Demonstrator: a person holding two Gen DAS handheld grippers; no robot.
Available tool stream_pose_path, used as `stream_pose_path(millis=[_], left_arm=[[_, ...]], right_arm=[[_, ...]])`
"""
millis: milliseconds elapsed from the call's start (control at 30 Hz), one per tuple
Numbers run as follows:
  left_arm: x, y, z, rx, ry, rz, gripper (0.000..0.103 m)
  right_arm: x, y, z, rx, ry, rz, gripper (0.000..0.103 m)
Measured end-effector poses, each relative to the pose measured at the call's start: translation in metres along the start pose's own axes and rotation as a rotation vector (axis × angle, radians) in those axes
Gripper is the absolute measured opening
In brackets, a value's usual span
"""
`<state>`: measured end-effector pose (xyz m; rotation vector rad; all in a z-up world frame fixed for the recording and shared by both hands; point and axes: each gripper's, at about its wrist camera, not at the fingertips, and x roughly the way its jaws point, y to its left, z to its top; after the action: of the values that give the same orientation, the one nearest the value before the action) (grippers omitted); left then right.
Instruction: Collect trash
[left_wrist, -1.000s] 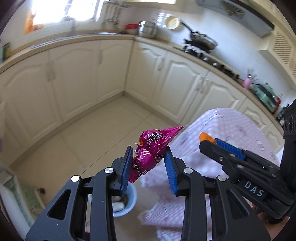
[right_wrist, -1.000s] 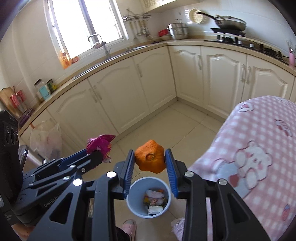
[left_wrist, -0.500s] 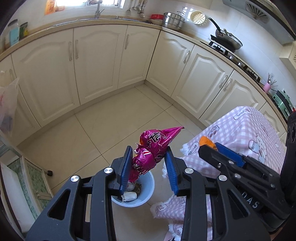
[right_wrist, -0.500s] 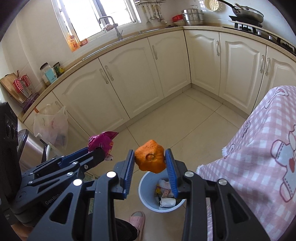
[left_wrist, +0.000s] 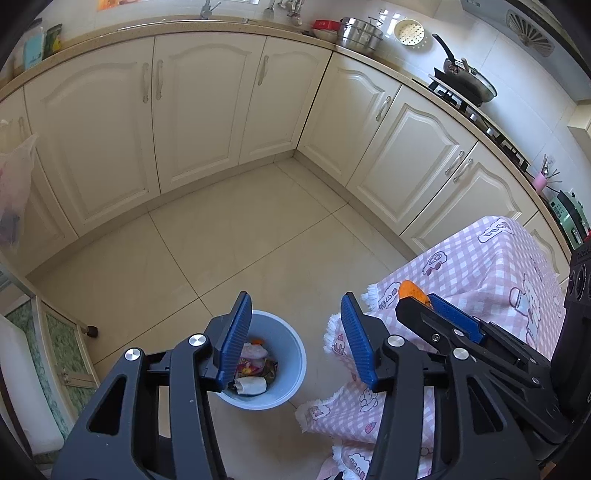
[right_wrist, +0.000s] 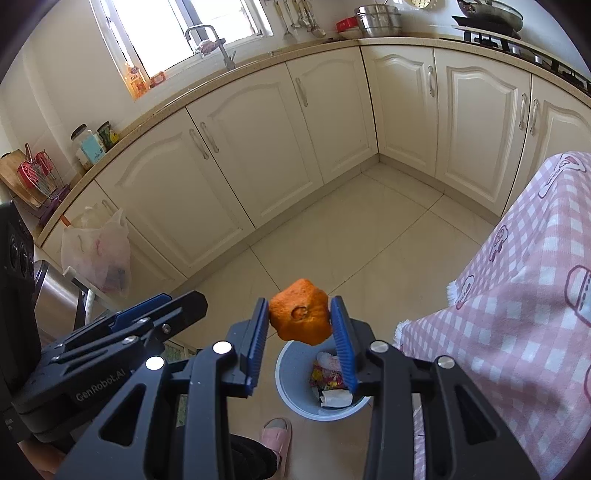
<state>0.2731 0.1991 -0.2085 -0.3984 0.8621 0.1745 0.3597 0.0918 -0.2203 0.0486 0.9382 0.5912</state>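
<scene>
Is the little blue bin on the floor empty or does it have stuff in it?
Not empty. The round light-blue trash bin stands upright on the tile floor and already holds crumpled wrappers and white paper scraps.

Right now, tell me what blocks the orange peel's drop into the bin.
Nothing visible. The right gripper holds the orange peel above the open blue bin, which already holds trash but isn't full.

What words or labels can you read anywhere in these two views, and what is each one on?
"GenRobot.AI": on the black body of the left gripper, seen in the right wrist view.
Orange bottle on the windowsill: label too blurred.
Jars on the beige counter: labels unreadable.
Pink checked tablecloth: prints too small.
</scene>
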Motion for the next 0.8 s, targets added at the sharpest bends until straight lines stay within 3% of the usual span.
stream_pose_path(millis=[367,600,800], left_arm=[[-0.008,0.008,0.003,-0.009,-0.014,0.022,0.054],[-0.022,0.005,0.005,0.003,-0.042,0.032,0.061],[-0.048,-0.010,0.003,0.051,-0.094,0.045,0.068]], right_arm=[[0.003,0.008,0.004,-0.007,-0.023,0.000,0.036],[-0.004,0.008,0.004,-0.006,-0.054,0.002,0.042],[-0.037,0.007,-0.001,-0.036,-0.101,-0.068,0.047]])
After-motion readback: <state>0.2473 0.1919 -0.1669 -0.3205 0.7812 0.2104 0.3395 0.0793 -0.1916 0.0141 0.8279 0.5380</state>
